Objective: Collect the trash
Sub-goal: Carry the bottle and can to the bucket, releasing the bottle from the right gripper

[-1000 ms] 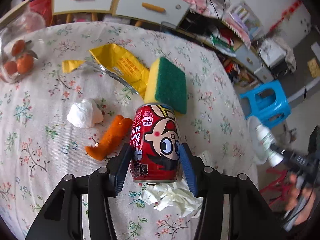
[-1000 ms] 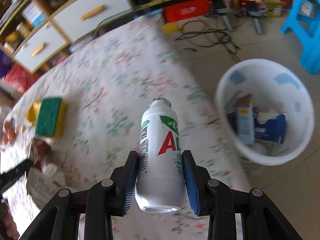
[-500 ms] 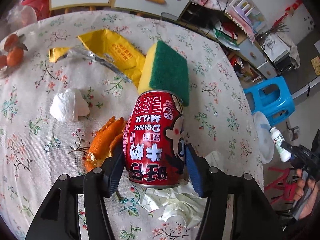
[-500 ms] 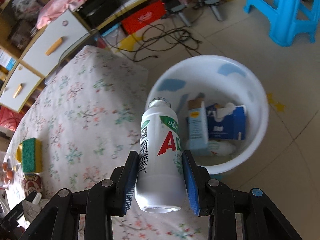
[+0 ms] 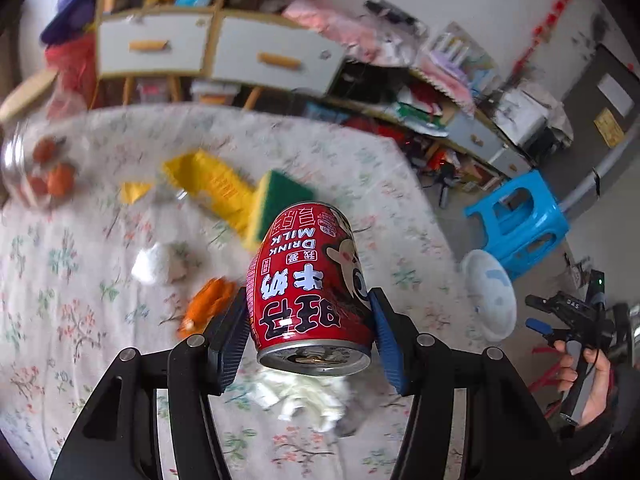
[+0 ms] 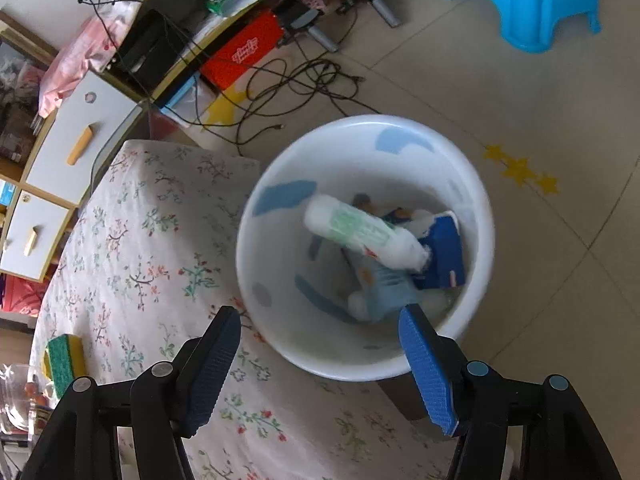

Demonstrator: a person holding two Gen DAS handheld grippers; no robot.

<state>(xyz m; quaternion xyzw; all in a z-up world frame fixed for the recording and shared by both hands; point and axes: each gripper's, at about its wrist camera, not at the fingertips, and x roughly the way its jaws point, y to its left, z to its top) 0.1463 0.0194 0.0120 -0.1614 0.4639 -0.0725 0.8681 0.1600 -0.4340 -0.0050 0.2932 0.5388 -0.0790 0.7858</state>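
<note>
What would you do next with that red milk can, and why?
Probably carry the red milk can, clamped in the left gripper, over to the white bin beside the table. The right gripper has just opened, and its white bottle is already inside.

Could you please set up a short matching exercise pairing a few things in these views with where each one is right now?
Things:
1. red milk can
2. white bottle
3. green-and-yellow sponge
4. blue stool

Places:
A. on the flowered tablecloth
B. on the floor
C. inside the white bin
D. between the left gripper pads

Pairs: 1-D, 2-C, 3-A, 4-B
</note>
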